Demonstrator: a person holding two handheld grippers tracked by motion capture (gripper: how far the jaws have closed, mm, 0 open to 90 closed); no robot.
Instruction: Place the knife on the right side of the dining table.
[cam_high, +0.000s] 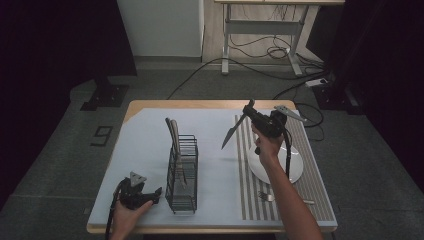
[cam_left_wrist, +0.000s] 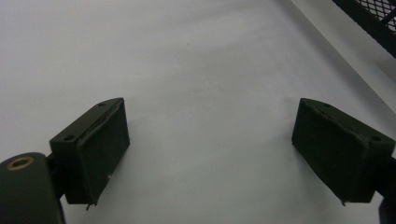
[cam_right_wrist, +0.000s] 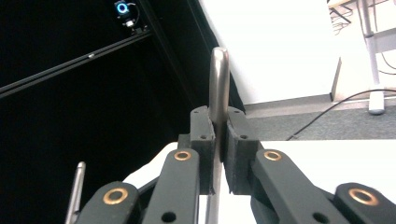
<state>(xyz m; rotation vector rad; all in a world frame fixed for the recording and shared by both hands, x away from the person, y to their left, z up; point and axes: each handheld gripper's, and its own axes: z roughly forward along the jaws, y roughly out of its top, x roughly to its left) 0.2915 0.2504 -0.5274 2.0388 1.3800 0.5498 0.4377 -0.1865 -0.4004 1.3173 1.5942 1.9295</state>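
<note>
Right gripper (cam_high: 248, 111), upper centre-right: fingers clenched on slim silver table knife (cam_high: 233, 131), blade slanting down-left above the surface. Left gripper (cam_high: 159, 192), lower left: fingers released, empty. Black wire cutlery basket (cam_high: 182, 175), centre: lower knife tip-first, vertical, clear of rim.

Overhead wide; 2 tool close-ups, perhaps.

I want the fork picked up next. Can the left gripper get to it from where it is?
Probably not easily. The left gripper sits open at the table's near left, and the wire caddy stands between it and the fork, which lies beside the person's right forearm.
</note>
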